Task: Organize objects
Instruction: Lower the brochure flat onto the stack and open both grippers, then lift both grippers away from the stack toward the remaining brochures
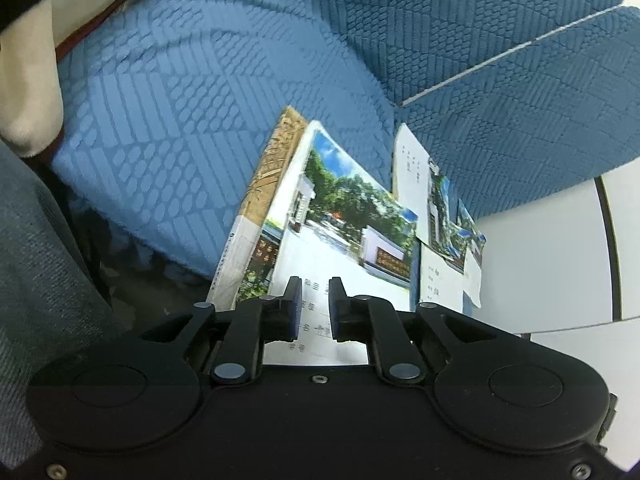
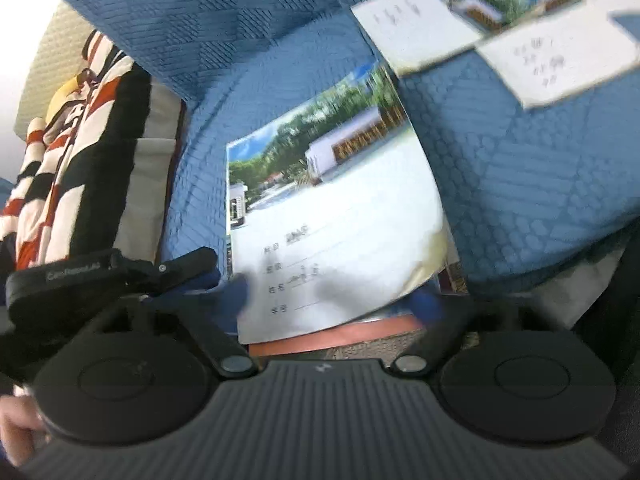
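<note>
Booklets first: a thin white booklet with a photo of trees and a gateway on its cover (image 1: 340,216) lies on top of a thicker book with a tan, patterned cover (image 1: 276,160), both resting at the front edge of the blue textured sofa cushion (image 1: 180,100). My left gripper (image 1: 315,304) sits over the near end of that top booklet, its blue-padded fingers (image 1: 294,300) standing a narrow gap apart with only the printed page showing between them, so I call it released, clamping nothing. My right gripper (image 2: 332,300) is spread wide, one blurred blue finger (image 2: 236,292) at the booklet's left edge and the other near its right corner; the frame is smeared, and I see no pinch on the paper. Further along the cushion, two more white booklets with the same cover photo (image 1: 436,204) lie overlapping each other, well apart from my stack. On the far side, a folded cloth in black, red and cream stripes (image 2: 80,152) leans against the sofa back.
</note>
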Demonstrator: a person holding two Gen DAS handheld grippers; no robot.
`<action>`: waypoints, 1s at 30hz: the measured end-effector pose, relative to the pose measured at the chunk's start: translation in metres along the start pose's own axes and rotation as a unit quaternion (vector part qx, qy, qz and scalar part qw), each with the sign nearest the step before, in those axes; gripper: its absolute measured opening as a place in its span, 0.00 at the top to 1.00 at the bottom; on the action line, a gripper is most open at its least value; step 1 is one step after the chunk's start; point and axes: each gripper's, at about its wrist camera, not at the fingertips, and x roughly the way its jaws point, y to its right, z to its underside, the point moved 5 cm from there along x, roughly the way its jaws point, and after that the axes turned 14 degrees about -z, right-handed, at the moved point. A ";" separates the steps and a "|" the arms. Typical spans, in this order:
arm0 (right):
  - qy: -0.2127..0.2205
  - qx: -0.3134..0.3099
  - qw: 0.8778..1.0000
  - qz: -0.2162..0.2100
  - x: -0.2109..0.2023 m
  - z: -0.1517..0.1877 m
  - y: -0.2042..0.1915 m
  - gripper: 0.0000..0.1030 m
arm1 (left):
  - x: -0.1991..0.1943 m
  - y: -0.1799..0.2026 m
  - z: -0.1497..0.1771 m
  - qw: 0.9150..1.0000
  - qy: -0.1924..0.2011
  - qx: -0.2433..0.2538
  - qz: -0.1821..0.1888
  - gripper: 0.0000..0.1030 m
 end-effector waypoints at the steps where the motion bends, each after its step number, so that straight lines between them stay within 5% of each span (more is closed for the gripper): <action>1: -0.002 -0.015 1.000 0.006 -0.003 0.000 -0.004 0.14 | -0.004 0.001 0.000 1.000 0.002 0.003 -0.001 0.87; 5: -0.002 -0.038 0.999 0.011 -0.017 -0.001 -0.014 0.14 | -0.022 0.010 0.000 0.999 0.027 0.025 -0.002 0.74; 25: 0.086 -0.145 0.986 0.007 -0.112 -0.034 -0.059 0.14 | -0.126 0.087 0.028 0.979 0.153 0.136 -0.006 0.48; 30: 0.104 -0.158 0.982 0.014 -0.133 -0.036 -0.058 0.14 | -0.140 0.108 0.039 0.973 0.168 0.156 0.001 0.26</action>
